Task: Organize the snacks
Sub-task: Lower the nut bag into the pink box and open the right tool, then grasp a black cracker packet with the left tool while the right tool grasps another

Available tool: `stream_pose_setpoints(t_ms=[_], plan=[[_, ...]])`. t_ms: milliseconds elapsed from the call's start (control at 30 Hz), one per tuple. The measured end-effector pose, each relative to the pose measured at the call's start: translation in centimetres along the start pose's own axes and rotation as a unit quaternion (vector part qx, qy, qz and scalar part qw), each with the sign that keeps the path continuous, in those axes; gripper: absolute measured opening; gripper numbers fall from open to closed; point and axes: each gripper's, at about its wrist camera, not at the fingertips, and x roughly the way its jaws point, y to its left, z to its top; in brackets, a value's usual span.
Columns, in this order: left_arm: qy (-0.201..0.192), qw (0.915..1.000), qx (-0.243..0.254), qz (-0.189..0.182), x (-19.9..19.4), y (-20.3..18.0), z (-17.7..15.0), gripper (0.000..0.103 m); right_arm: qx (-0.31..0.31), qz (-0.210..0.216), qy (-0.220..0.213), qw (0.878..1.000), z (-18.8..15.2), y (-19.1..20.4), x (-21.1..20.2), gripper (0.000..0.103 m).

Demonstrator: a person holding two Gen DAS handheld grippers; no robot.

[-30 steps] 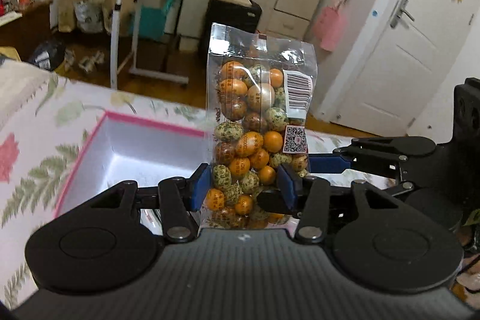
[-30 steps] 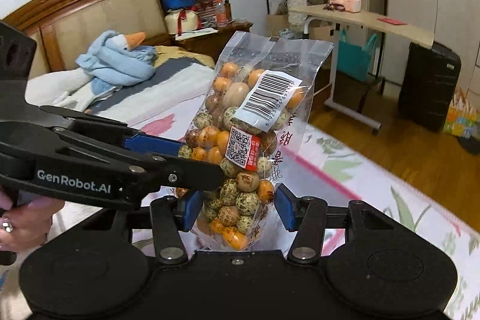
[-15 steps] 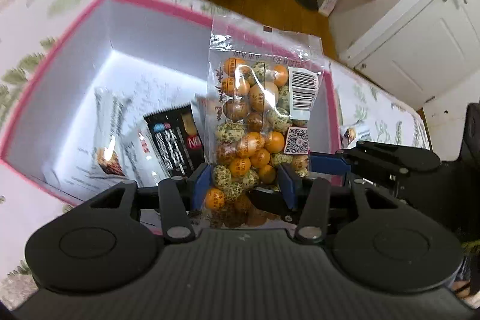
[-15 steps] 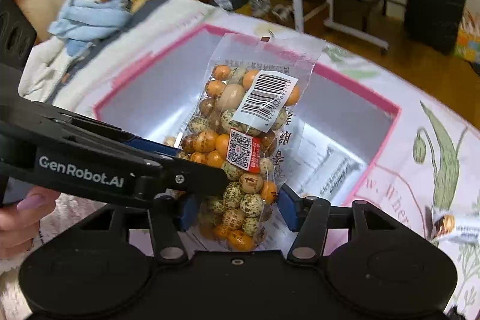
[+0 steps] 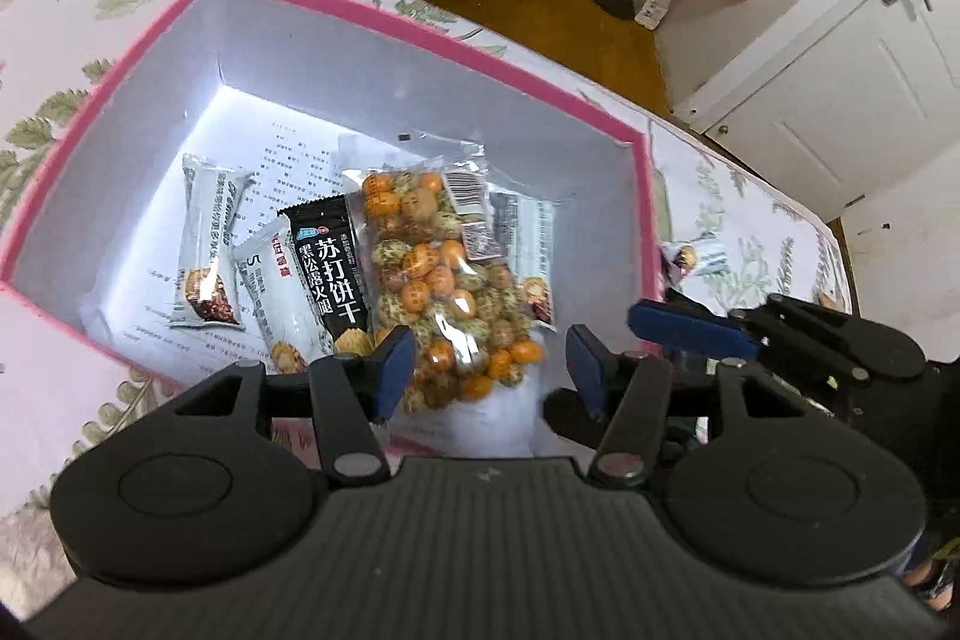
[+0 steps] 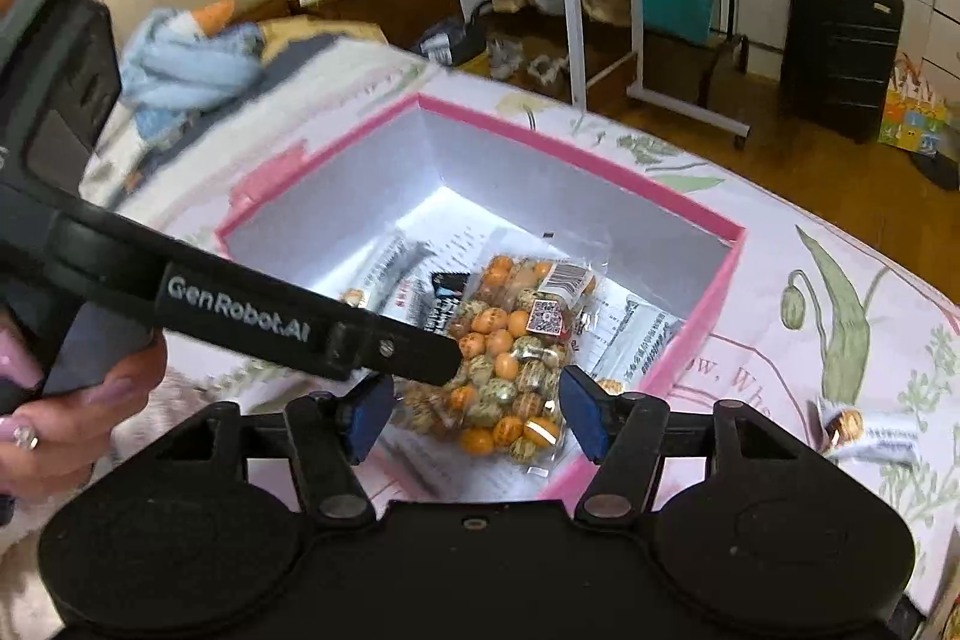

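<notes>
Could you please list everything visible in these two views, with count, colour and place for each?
Box: one, pink rim, white inside, on the floral bedspread.
Bag of coated nuts: one, clear with orange and speckled pieces, lying in the box.
Black snack packet: one, in the box beside the bag.
White snack packets: three visible, in the box.
Loose wrapped snack: one, white, on the bedspread outside the box.
Suitcase: one, black, on the floor.
Left tongs: black, blue pads, jaws just opened, clear of the bag.
Right tongs: same, jaws just opened.
</notes>
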Motion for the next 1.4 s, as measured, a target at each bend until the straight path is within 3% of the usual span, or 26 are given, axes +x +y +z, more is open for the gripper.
stream_pose_setpoints(t_ms=[167, 300, 467, 567, 833, 1000, 1100, 1167, 1400], plan=[[-0.009, 0.9981, 0.061, -0.001, -3.7, -3.6, -1.4, 0.054, 0.024, -0.009, -0.056, 0.998, -2.7, -1.5, -6.1, 0.069], [-0.02, 0.9939, 0.104, -0.031, -5.7, -7.0, -3.0, 0.054, 0.043, -0.037, -0.091, 0.994, -6.2, -3.6, -11.1, 0.074], [-0.023, 0.9821, 0.162, -0.093, -4.7, -12.2, -4.7, 0.054, 0.037, -0.119, -0.084, 0.989, -10.0, -6.2, -14.8, 0.074], [-0.017, 0.9778, 0.181, -0.103, -2.8, -14.8, -5.5, 0.054, 0.067, -0.13, -0.077, 0.986, -12.2, -8.1, -15.5, 0.076], [0.002, 0.9774, 0.205, -0.05, 5.8, -18.5, -7.7, 0.055, 0.13, -0.151, -0.058, 0.978, -16.5, -11.0, -11.2, 0.076], [-0.015, 0.977, 0.213, 0.0, 10.6, -19.2, -8.1, 0.06, 0.126, -0.178, -0.128, 0.968, -18.3, -11.5, -8.7, 0.076], [-0.044, 0.97, 0.236, 0.039, 12.4, -19.8, -8.1, 0.062, 0.141, -0.204, -0.106, 0.963, -18.2, -13.0, -6.7, 0.076], [-0.042, 0.9672, 0.246, 0.045, 13.3, -19.9, -8.1, 0.063, 0.152, -0.21, -0.091, 0.962, -18.3, -13.9, -5.6, 0.076], [0.009, 0.9797, 0.194, 0.05, 15.9, -18.3, -8.0, 0.067, 0.164, -0.231, -0.057, 0.957, -18.2, -13.1, -4.2, 0.083]])
